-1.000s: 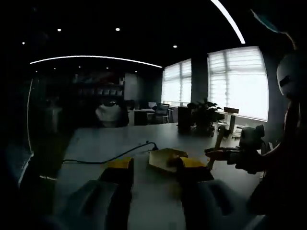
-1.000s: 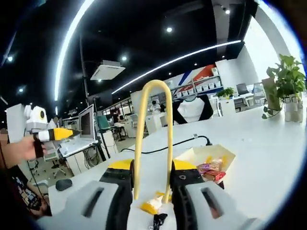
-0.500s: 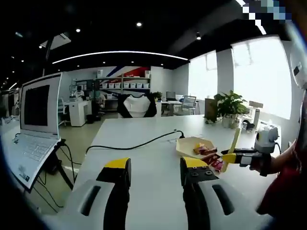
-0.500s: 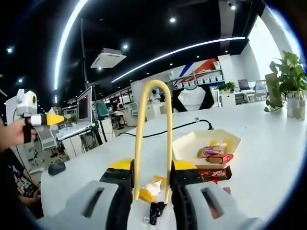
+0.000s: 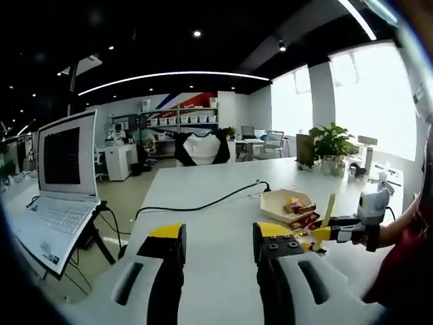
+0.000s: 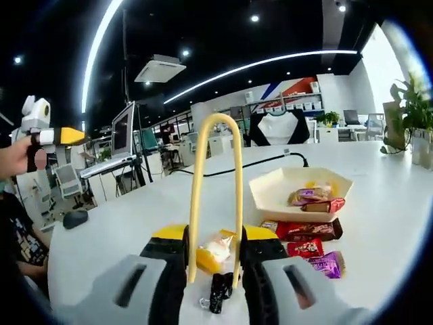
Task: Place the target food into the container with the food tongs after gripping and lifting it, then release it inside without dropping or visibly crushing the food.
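A: Where do things lie on the bench (image 6: pixel 122 223)?
B: The tray (image 6: pixel 270 196) sits far right with two snacks in it; loose wrapped snacks (image 6: pixel 301 231) lie just near of it; the right gripper (image 6: pixel 213 261) holds the tongs (image 6: pixel 215 196), pointing away.
A: And the fingers?
B: Right ones clamped on the tongs, with a snack at the tong tips, right hand nearer; the left gripper (image 5: pixel 218 245) gapes empty.
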Action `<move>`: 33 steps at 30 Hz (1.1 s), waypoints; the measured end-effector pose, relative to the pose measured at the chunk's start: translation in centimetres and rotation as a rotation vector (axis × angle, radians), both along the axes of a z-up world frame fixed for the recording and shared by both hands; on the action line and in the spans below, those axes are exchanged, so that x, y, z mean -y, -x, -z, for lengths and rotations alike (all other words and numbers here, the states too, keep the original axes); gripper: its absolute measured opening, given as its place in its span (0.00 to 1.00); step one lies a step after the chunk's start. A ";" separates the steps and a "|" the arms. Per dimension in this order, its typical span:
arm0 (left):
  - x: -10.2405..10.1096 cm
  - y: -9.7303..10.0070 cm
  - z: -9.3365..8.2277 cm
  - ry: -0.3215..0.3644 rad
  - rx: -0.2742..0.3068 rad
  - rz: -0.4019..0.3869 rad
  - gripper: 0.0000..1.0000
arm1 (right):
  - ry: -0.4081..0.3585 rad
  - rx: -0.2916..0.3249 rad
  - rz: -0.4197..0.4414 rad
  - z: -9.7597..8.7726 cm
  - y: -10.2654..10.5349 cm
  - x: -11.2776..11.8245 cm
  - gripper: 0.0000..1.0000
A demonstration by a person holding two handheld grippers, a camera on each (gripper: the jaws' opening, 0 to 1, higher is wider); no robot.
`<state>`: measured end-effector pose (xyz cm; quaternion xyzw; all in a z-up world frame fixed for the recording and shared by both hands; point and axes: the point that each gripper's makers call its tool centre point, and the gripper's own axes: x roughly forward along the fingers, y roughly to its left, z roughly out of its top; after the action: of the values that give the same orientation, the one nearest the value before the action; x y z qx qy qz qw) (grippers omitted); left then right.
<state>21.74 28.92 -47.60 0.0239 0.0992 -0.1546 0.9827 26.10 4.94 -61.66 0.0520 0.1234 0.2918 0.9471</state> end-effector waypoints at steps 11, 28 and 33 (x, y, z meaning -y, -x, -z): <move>0.3 -0.1 0.4 0.008 -0.011 0.005 0.42 | 0.190 0.099 -0.067 1.1 1.0 -0.3 0.24; 0.4 -0.2 0.4 0.035 0.001 0.016 0.41 | 0.251 0.031 -0.121 0.9 2.4 1.0 0.17; 1.2 -0.6 0.1 0.053 0.012 0.035 0.40 | 0.245 0.041 -0.107 -0.3 2.5 1.9 0.17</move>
<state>22.37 27.74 -47.74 0.0008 0.0886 -0.1741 0.9807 23.55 3.02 -61.39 -0.0766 0.1412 0.3256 0.9317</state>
